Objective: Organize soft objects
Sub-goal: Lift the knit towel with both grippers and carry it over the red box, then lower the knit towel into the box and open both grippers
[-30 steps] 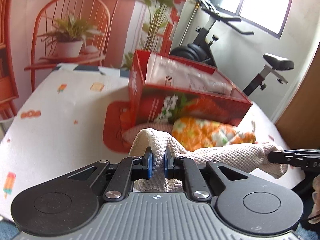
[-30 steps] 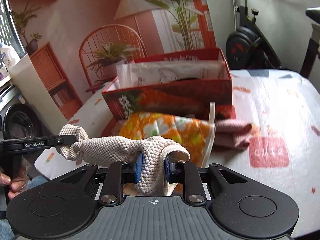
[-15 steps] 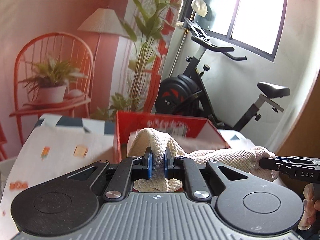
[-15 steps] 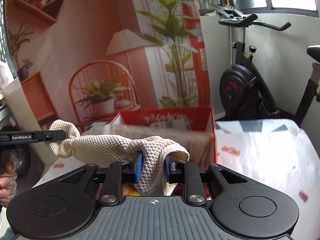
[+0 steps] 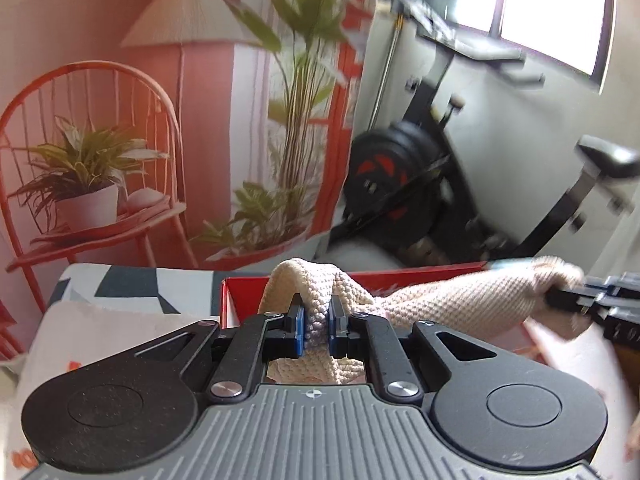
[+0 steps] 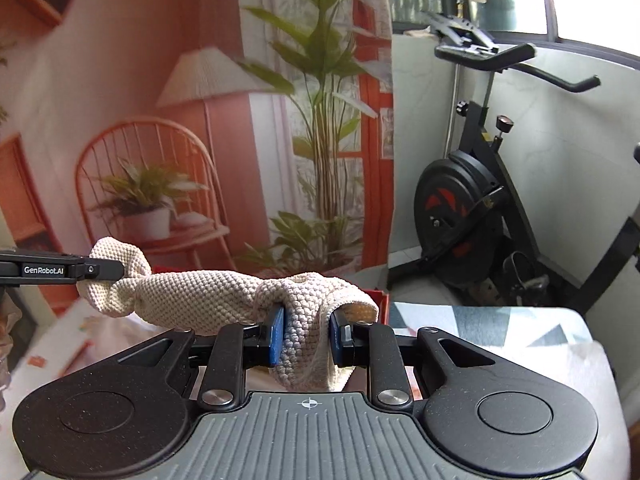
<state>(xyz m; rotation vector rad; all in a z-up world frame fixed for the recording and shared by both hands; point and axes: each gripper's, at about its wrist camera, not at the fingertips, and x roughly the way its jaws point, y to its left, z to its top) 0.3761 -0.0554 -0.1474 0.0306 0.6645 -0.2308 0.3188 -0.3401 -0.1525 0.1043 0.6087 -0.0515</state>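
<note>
Cream knitted cloth (image 5: 460, 300) is hanging stretched between both claws, long axis running left to right at mid-frame, above the red box (image 5: 244, 300). Left claw (image 5: 316, 326) and right claw (image 6: 306, 336) are each pinching one end.

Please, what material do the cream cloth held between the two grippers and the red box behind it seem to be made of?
Cream cloth: probably thick cotton, matte, judging by its bumpy waffle-like weave and limp sag between the left gripper and the right gripper. Red box: likely printed cardboard with a slight sheen; its thin, straight edge suggests this.
</note>
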